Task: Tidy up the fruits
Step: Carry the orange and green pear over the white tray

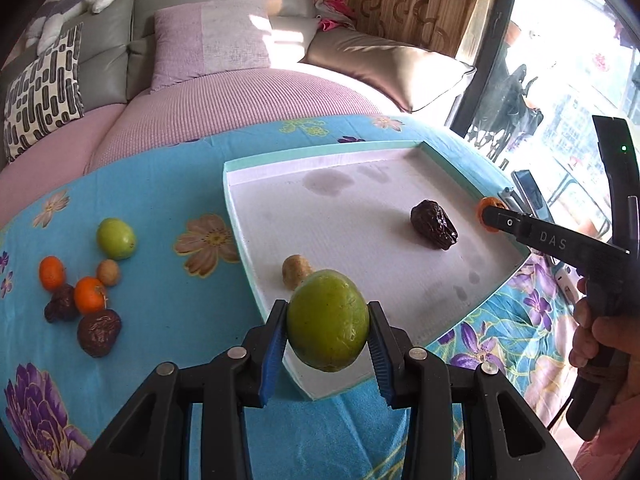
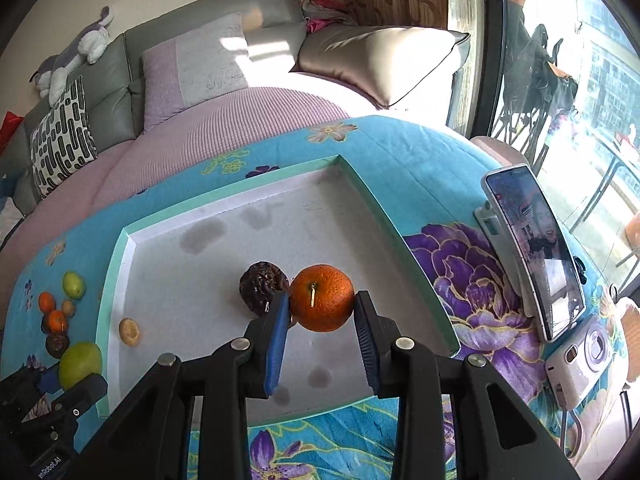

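**A:** What is the left gripper (image 1: 328, 334) doing?

**B:** Its two blue pads (image 1: 273, 354) are squeezed on a big green fruit (image 1: 328, 320). The fruit hangs over the near corner of the white tray (image 1: 360, 208).

**A:** And the right gripper (image 2: 322, 314)?

**B:** It is pinching a small orange (image 2: 322, 298). The orange has a little stem on the front. It is over the tray (image 2: 168, 280) too, just beside a dark wrinkly date (image 2: 262, 282).

**A:** Is the date touching the orange?

**B:** I cannot tell. They look very close.

**A:** What else is in the tray?

**B:** A small tan fruit (image 1: 295, 271) lies near the left edge. From the left camera the date (image 1: 434, 224) sits more to the right. The tray floor has some gray damp spots.

**A:** Where are the other fruits?

**B:** They lie in a bunch on the blue flowery cloth (image 1: 160, 208), left of the tray. There is a little green fruit (image 1: 116, 238), two little oranges (image 1: 90, 294), a tan ball (image 1: 109, 272) and two dark dates (image 1: 98, 332).

**A:** What is on the right side?

**B:** A phone (image 2: 536, 252) leans up with its screen on. A small white camera (image 2: 580, 360) lies near it on the cloth. A hand (image 1: 600, 332) holds the right gripper's handle.

**A:** And behind?

**B:** A sofa with pillows.
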